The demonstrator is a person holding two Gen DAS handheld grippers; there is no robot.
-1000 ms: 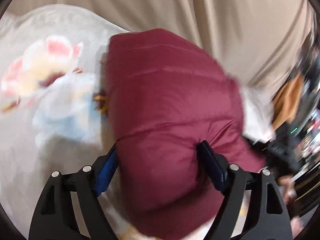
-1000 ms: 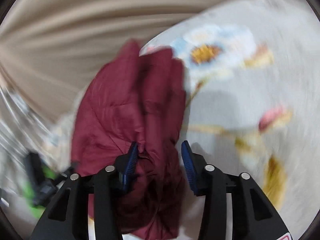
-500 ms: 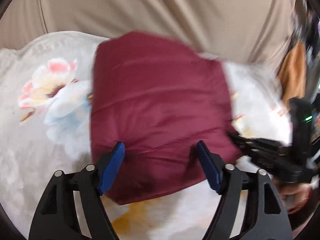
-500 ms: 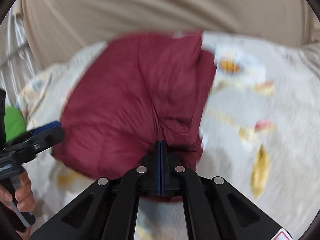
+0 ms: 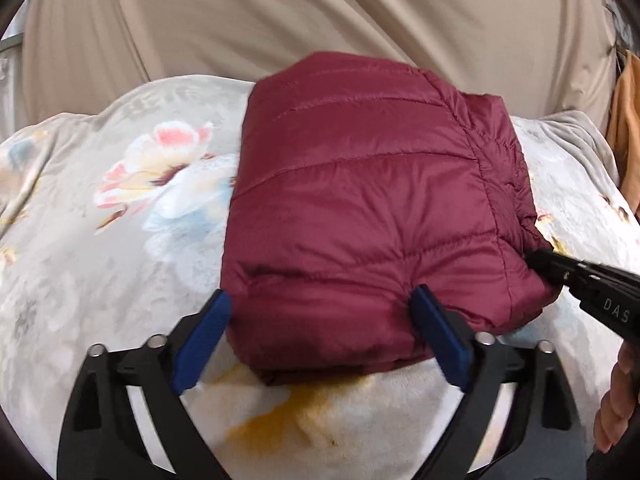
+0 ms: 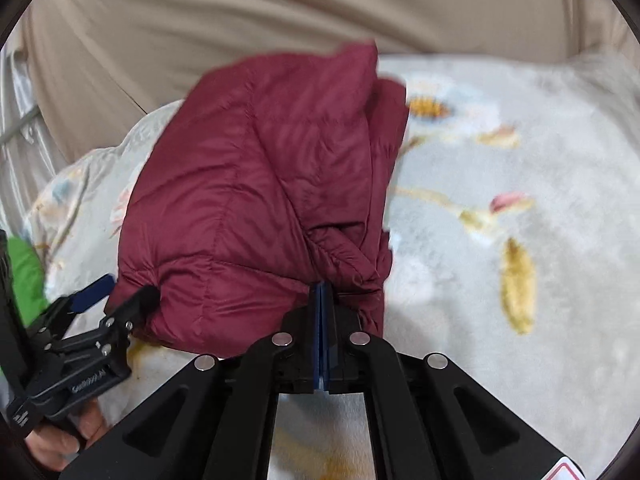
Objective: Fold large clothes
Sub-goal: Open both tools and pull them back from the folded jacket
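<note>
Maroon puffer jacket (image 5: 372, 216) lies folded on the floral blanket (image 5: 100, 240), its near edge between the opening left tongs (image 5: 320, 336), while the right wrist view shows the right tongs (image 6: 322, 300) clenched empty against its hem.

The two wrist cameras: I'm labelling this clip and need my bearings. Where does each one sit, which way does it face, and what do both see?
Left wrist: on the left gripper, looking down along its opening fingers at the maroon puffer jacket; jacket's near edge between the pads; right gripper at right.
Right wrist: on the right gripper, shut at the jacket's hem; left gripper and hand lower left.
Shared: jacket, floral blanket, beige curtain.
</note>
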